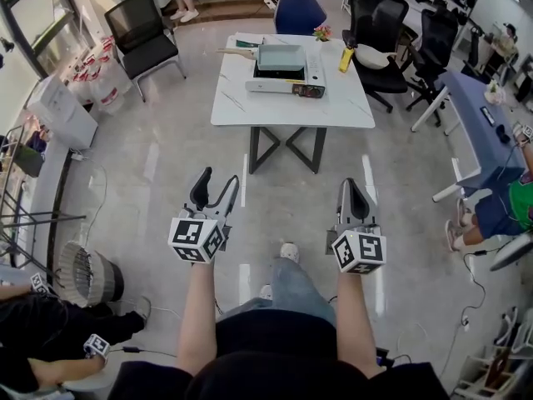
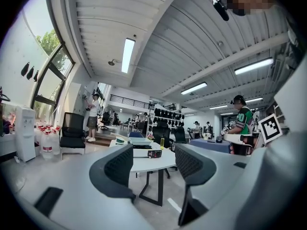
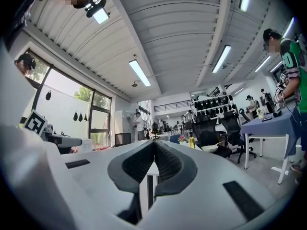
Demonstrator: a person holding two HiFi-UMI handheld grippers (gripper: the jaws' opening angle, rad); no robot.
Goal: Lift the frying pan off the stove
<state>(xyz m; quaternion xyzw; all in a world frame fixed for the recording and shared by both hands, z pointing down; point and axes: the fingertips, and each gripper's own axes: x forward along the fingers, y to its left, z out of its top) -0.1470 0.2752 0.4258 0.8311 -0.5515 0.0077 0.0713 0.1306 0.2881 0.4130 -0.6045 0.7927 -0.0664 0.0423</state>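
The left gripper (image 1: 216, 192) stands wide apart and empty; the right gripper (image 1: 353, 192) is pressed together, holding nothing. The frying pan (image 1: 281, 56) sits on the stove (image 1: 279, 85) on the desk (image 1: 250, 107), well apart from both

The left gripper (image 2: 154, 166) has its fingers (image 2: 118, 169) standing wide apart, with nothing between them. Through the gap, well apart from the gripper, a white surface (image 2: 146, 165) carries a stove (image 2: 140, 152) with a frying pan (image 2: 140, 141) on top.
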